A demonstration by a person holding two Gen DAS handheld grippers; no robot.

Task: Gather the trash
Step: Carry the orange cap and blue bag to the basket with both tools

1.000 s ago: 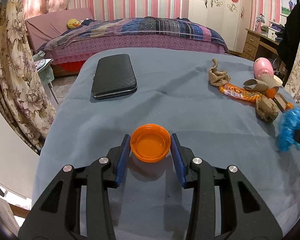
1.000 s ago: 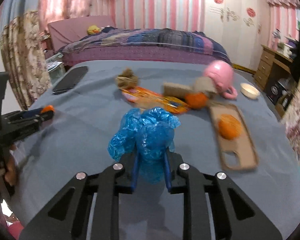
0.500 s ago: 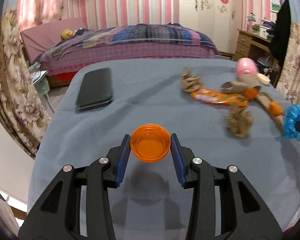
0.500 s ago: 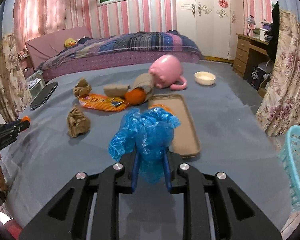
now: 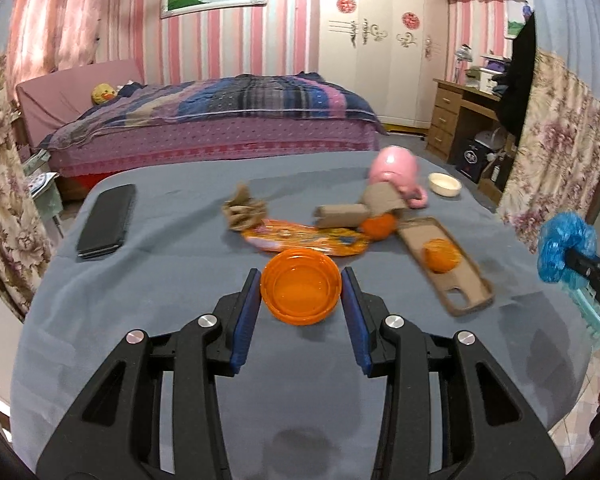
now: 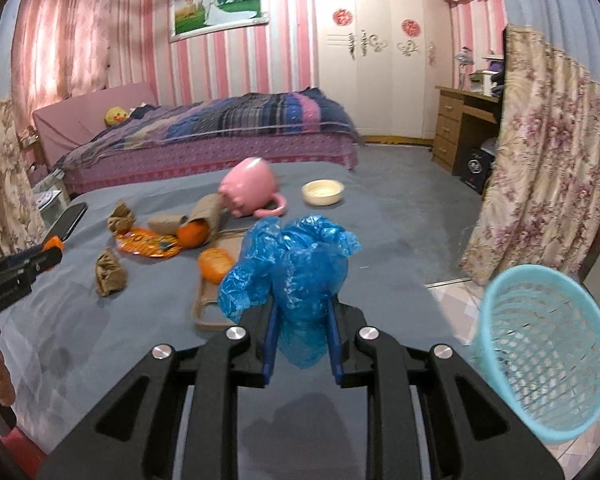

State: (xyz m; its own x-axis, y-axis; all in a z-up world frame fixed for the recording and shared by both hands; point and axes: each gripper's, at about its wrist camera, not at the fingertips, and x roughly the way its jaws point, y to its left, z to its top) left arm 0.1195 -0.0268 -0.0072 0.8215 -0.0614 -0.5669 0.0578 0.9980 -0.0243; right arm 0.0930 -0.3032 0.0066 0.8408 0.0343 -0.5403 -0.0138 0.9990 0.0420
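My right gripper has its jaws clamped on a crumpled blue plastic bag, held up over the near edge of the surface; a light blue mesh basket sits low to the right, off the surface, apart from the bag; my left gripper has its jaws pressed on both sides of an orange lid, carried above the grey surface; more trash lies beyond: an orange wrapper, a crumpled brown paper, a cardboard tube touching an orange fruit; a second brown wad lies near the left edge in the right view; a brown phone case carries another orange piece; pink mug tipped over, small cream bowl beside it; black phone far left.
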